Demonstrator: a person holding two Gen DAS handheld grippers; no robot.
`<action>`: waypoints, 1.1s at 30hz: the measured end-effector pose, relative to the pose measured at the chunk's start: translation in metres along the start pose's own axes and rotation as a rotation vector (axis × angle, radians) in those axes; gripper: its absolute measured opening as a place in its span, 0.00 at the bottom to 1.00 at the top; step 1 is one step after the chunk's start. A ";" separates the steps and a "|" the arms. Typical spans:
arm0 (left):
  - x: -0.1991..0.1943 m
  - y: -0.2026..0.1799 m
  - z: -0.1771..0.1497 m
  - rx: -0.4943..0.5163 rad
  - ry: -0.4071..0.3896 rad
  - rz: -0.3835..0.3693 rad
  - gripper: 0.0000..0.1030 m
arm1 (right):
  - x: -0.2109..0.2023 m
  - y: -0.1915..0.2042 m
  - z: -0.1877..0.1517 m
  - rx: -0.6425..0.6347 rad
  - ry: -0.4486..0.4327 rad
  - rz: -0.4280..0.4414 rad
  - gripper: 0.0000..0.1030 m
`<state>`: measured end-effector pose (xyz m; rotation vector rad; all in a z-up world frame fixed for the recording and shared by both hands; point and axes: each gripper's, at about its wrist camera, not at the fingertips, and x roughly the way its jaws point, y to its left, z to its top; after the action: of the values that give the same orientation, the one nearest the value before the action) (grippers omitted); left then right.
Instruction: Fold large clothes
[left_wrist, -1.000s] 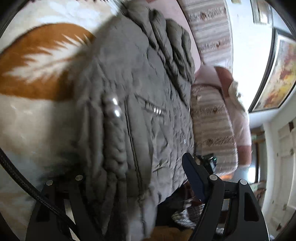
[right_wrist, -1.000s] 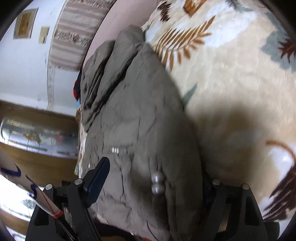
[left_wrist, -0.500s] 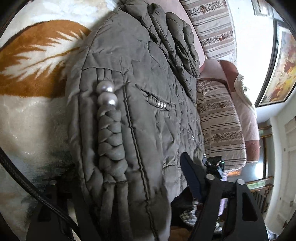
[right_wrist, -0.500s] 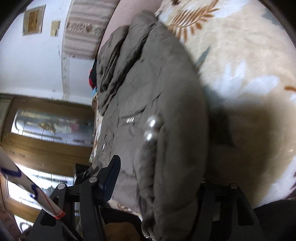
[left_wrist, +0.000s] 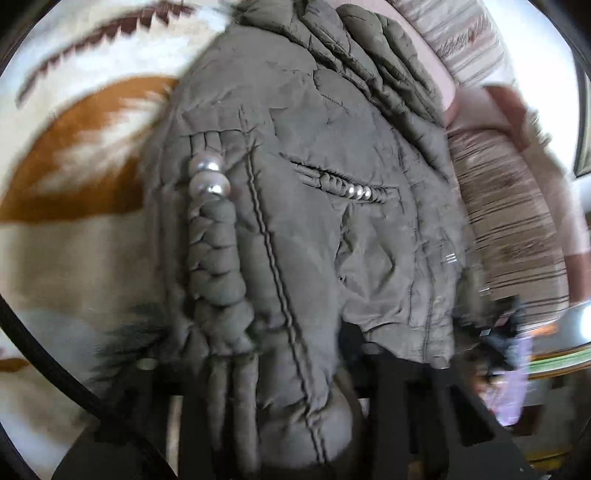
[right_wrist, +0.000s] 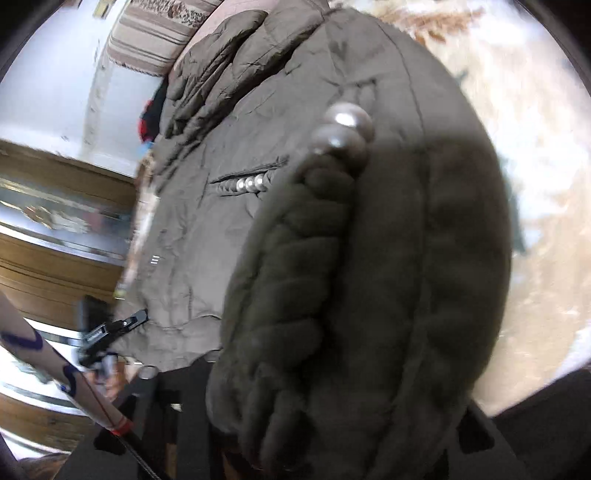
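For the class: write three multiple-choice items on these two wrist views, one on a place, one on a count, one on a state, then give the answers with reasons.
1. Where does the grey-green padded jacket lie?
A. on a leaf-patterned blanket
B. on a bare wooden floor
C. on a hanger

2. How many large pearl-like beads top the braided trim?
A. five
B. two
C. none

3. What is the left hand-held gripper doing?
A. standing wide open above the jacket
B. holding a cup
C. closed on the jacket's hem

Answers: 1 A, the blanket shows beside the jacket; 2 B, two beads sit stacked; 3 C, the fabric is bunched between its jaws.
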<state>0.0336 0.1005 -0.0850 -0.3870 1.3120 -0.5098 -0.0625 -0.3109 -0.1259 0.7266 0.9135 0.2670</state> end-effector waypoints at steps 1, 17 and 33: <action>-0.006 -0.006 0.000 0.012 -0.017 0.014 0.23 | -0.005 0.006 0.000 -0.010 -0.017 -0.011 0.26; -0.087 -0.033 -0.048 0.122 -0.110 0.105 0.16 | -0.095 0.051 -0.037 -0.143 -0.089 0.052 0.19; -0.125 -0.099 0.088 0.176 -0.302 0.135 0.16 | -0.112 0.121 0.114 -0.168 -0.275 0.096 0.19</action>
<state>0.0845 0.0871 0.0895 -0.2172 0.9852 -0.4308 -0.0286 -0.3303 0.0712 0.6340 0.5883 0.3156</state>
